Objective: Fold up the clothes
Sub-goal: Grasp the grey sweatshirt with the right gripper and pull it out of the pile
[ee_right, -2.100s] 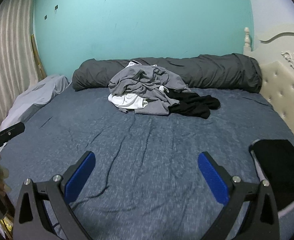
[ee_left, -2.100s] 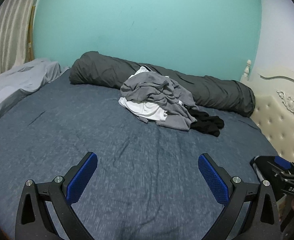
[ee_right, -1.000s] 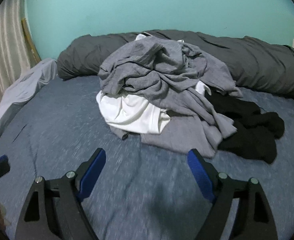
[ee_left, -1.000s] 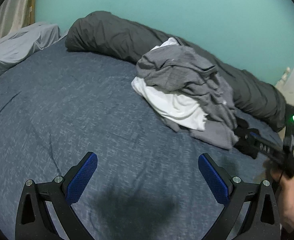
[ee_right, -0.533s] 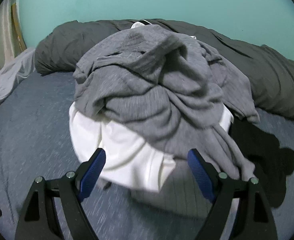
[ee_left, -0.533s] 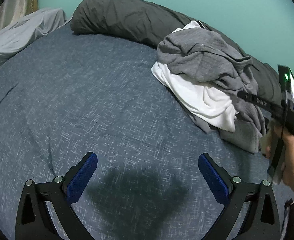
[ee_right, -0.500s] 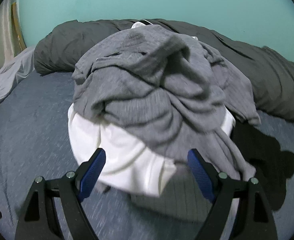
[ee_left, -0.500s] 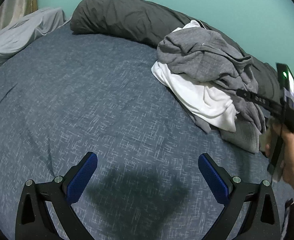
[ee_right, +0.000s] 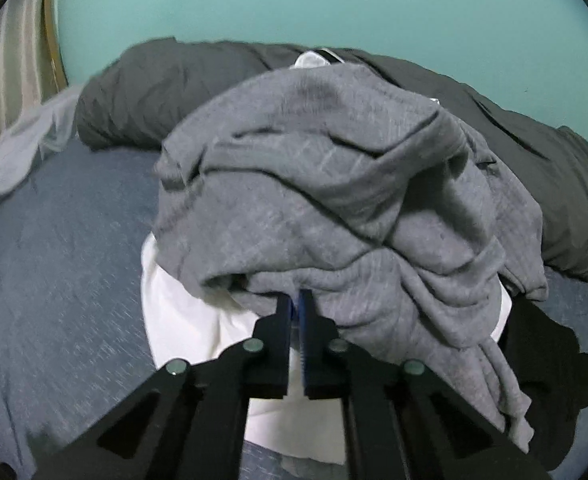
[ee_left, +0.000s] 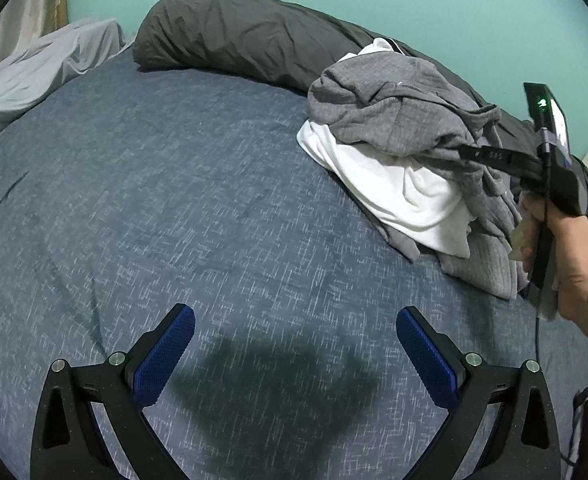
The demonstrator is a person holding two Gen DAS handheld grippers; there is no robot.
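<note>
Where the right hand-held gripper [ee_right: 294, 300] meets the clothes pile, its fingers stand nearly together, clamped on the lower fold of the grey garment [ee_right: 334, 184]; the pinched fabric between the pads is hard to make out. Beneath it lies a white garment [ee_right: 182, 320], with a black garment [ee_right: 546, 368] partly covered at right. The pile rests on the bed [ee_left: 174, 208] against a dark rolled duvet [ee_left: 230, 36]. Half a second ago this gripper was wide apart. The left hand-held gripper [ee_left: 294, 356] hangs apart over bare bedding, as before.
</note>
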